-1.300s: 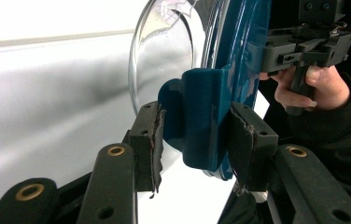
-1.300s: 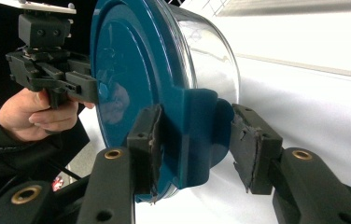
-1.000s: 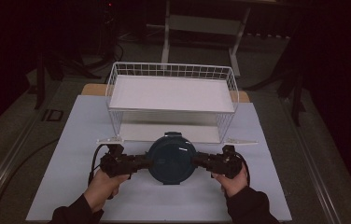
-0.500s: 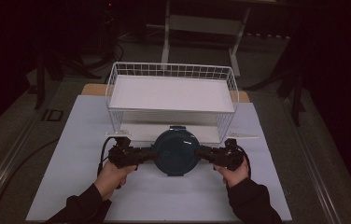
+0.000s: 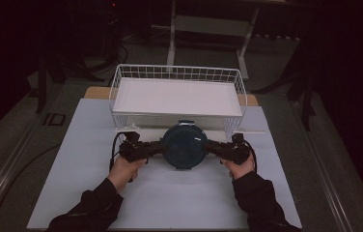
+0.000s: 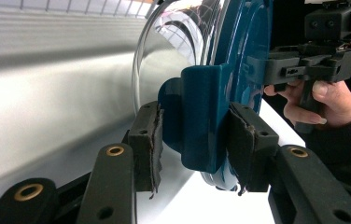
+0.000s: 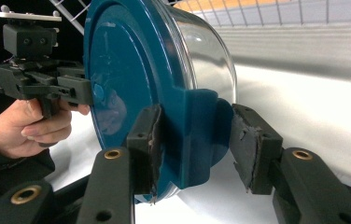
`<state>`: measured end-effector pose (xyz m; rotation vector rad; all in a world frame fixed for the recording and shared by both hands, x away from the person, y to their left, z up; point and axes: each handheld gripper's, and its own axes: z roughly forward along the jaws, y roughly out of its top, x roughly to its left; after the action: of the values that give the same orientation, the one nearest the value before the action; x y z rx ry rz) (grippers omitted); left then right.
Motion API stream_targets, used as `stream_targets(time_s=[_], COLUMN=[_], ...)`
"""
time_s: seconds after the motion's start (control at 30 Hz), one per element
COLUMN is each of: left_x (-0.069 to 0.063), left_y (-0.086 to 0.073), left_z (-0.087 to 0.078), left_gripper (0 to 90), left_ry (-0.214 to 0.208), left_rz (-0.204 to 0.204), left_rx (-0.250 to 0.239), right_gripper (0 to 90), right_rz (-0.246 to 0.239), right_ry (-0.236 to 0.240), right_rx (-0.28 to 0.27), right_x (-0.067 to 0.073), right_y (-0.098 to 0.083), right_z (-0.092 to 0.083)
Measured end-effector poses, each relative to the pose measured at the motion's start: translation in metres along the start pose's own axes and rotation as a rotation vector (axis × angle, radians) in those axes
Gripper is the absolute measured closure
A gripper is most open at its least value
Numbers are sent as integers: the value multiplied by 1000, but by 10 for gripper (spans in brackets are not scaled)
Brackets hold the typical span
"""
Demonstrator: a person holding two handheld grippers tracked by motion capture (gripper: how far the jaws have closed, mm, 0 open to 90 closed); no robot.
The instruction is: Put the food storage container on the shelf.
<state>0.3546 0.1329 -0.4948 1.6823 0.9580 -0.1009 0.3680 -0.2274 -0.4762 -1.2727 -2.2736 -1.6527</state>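
Here, the lidded container [image 5: 185, 145] hangs between both grippers — left gripper [image 6: 194, 140] clamped on one side tab, right gripper [image 7: 193, 140] on the opposite tab — just short of the wire basket [image 5: 121, 77], which lies straight ahead.

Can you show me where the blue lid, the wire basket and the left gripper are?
blue lid [image 5: 185, 144]: high view, centre of its top.
wire basket [image 5: 177, 73]: high view, far rim.
left gripper [image 6: 193, 148]: left gripper view, between its pads.

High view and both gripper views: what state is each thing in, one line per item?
Round clear glass container with teal lid: lid on, held by both side tabs.
White wire basket: upright, empty.
Left gripper: shut on the left tab.
Right gripper: shut on the right tab.
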Motion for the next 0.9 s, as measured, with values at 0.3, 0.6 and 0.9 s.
stream_targets(time_s=[0.3,0.6,0.9], left_x=[18,33,39], left_y=[3,0,5], left_z=[9,17,18], left_gripper=[565,562,554], left_ry=[28,46,29], left_rz=[-7,-42,-94], left_rx=[-1,-14,-28], right_gripper=[550,549,542], right_rz=[14,47,69], right_ry=[-27,-43,-42], right_rx=[0,-1,-18], right_x=[-12,-24,-29], right_y=[4,1,7], right_z=[14,28,30])
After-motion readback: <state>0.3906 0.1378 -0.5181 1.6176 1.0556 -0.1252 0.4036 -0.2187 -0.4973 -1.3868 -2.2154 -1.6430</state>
